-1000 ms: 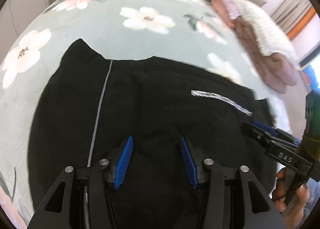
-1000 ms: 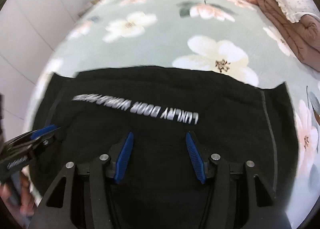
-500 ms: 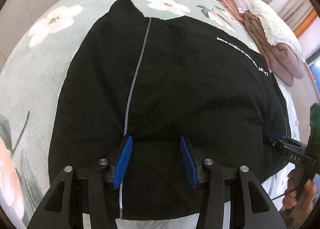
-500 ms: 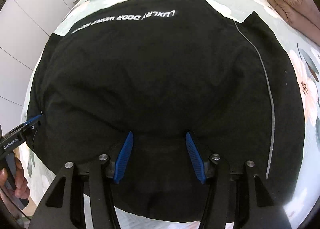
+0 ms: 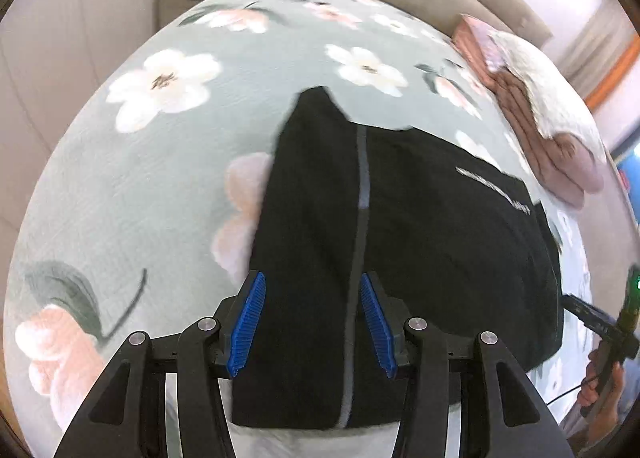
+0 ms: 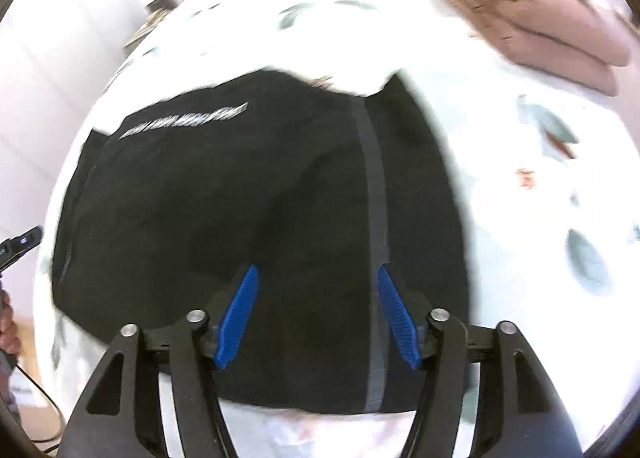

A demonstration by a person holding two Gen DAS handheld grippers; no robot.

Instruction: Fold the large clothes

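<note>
Left wrist view: black garment [image 5: 420, 226] on bed [image 5: 160, 178], stripe running near-to-far; your left gripper [image 5: 312, 322] and right gripper [image 6: 316, 318] jaws open above its near hem.

You see a white line of lettering [image 6: 185, 120] on the black garment [image 6: 248, 210]. It is too blurred to read in either view.

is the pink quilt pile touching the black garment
Apart. The left wrist view shows green floral bedspread between the black garment and the pink quilt pile.
</note>
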